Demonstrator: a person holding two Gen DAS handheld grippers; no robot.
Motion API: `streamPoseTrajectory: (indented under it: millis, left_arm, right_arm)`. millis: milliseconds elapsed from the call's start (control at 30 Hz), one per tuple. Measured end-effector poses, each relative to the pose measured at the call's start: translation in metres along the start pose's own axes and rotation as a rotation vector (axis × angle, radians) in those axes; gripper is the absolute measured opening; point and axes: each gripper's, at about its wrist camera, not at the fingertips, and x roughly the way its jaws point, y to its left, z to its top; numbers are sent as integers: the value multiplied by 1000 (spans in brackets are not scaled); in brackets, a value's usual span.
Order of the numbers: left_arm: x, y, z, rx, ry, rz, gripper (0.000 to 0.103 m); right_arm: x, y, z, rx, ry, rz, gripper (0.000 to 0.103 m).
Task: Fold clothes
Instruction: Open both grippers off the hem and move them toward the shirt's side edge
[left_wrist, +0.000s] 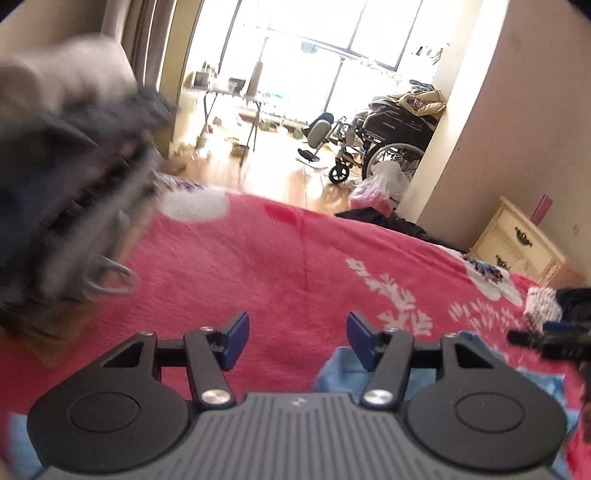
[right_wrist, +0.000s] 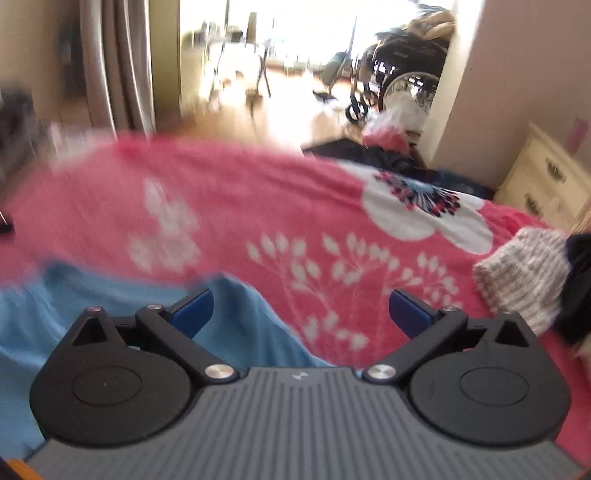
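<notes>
A light blue garment (right_wrist: 110, 295) lies spread on the pink flowered blanket (right_wrist: 258, 192), under and to the left of my right gripper (right_wrist: 301, 310). That gripper is open wide above the cloth's right edge, with nothing between its blue pads. In the left wrist view the same blue garment (left_wrist: 343, 369) shows just beneath the right finger. My left gripper (left_wrist: 297, 339) is open over the blanket (left_wrist: 277, 258) and holds nothing. A blurred pile of grey and dark clothes (left_wrist: 74, 192) stands close on the left.
A grey-white knitted piece (right_wrist: 524, 273) and a black garment (right_wrist: 580, 288) lie at the bed's right side. A cream nightstand (right_wrist: 546, 184) stands by the wall. Dark clothes (left_wrist: 388, 221) lie at the far edge of the bed, and a wheelchair (left_wrist: 391, 136) stands beyond it.
</notes>
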Motion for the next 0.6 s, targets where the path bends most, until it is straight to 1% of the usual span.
streamPoseTrajectory:
  millis: [33,67,100,133,167,200,233,267,300,333,367,400,433,467,533,600]
  left_arm:
    - [-10,3,1,18,0,26,60]
    - [-20,8,1,31,4,38,60]
    - [-31,16,2,32,15,46,60]
    - [-42,25,2,19,20,47,60]
    - [-54,36,2,-1,30,42,60]
    - [-63,46,3,-25,43,38,60]
    - [-74,57,4,-63,55,32,60]
    - [-83,67,3,-98,59,18,60]
    - [-93,78,2,-132,63,-1,60]
    - [-100,85,2,-152,62,-12,60]
    - [-107,91,1,-165,59,-16,60]
    - [-116,98,0,-179,51,-11,60]
    - [-124,103,-2,-189,40,-7,60]
    - [-132,108,-3,-198,30,-4,60]
    - [-148,118,-4,-213,10,5,60]
    - [-165,128,-1,-214,-13,24,60]
  right_arm:
    - [-6,-1,2,37,-15,40,100]
    - [-11,4,3,49,-15,84,99]
    - [-15,12,3,53,-15,119,96]
    - [-17,21,3,57,-5,161,89]
    - [-17,32,2,61,20,213,84]
    - [-17,43,1,65,45,266,76]
    - [-17,54,0,68,71,317,70]
    - [-13,66,-1,69,100,344,66]
    - [-6,78,-2,61,130,359,56]
    - [1,91,-4,54,160,374,49]
    - [10,102,-5,49,188,376,46]
    - [19,113,-6,45,217,377,38]
    - [28,125,-7,41,246,378,34]
    - [37,135,-8,35,267,374,33]
    - [50,150,-8,-8,274,310,31]
    - [56,155,-4,1,228,253,28]
